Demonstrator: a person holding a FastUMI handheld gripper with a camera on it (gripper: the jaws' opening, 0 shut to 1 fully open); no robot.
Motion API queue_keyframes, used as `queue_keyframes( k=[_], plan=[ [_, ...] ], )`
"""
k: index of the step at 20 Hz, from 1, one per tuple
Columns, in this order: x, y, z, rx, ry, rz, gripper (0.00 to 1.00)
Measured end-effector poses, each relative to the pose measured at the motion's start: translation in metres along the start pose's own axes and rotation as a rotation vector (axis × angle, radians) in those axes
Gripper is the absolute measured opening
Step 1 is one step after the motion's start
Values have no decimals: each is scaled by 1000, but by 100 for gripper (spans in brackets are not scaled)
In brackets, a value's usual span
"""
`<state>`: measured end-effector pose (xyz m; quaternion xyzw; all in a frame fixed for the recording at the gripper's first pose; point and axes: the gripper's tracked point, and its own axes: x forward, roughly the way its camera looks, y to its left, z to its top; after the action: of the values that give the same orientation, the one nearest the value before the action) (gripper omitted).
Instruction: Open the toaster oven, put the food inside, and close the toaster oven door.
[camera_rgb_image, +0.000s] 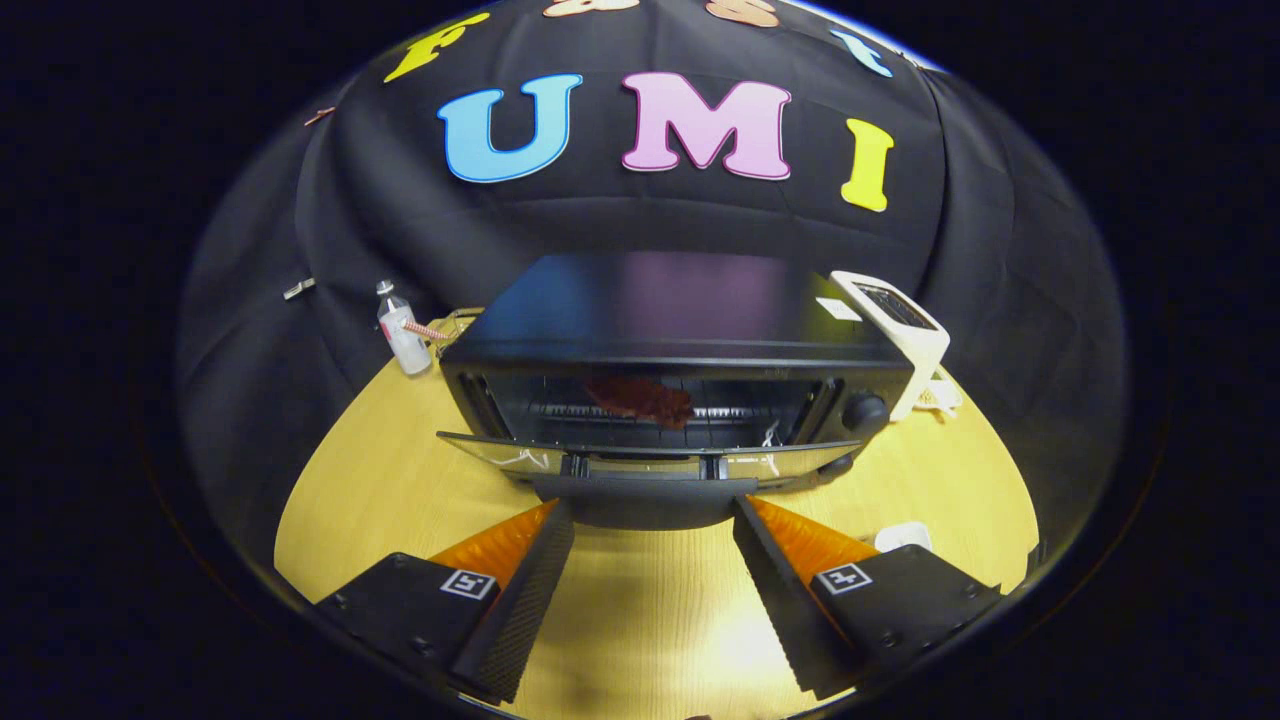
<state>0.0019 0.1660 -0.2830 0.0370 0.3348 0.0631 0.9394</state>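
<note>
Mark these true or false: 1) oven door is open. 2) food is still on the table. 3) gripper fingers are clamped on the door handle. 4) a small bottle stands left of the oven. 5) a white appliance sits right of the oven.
1) True. The toaster oven has its door folded down.
2) False. The food lies on the rack inside the oven.
3) False. The gripper is open, its fingers spread either side of the door handle, not pressing on it.
4) True. The bottle stands on the table left of the oven.
5) True. The white appliance sits right of the oven.
</note>
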Motion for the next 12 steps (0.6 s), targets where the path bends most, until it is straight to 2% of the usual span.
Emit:
queue_keyframes(
  k=[6,12],
  plan=[
    [10,-2,47,-30,-68,-11,99],
    [-20,-3,55,-121,-142,5,98]
  ],
)
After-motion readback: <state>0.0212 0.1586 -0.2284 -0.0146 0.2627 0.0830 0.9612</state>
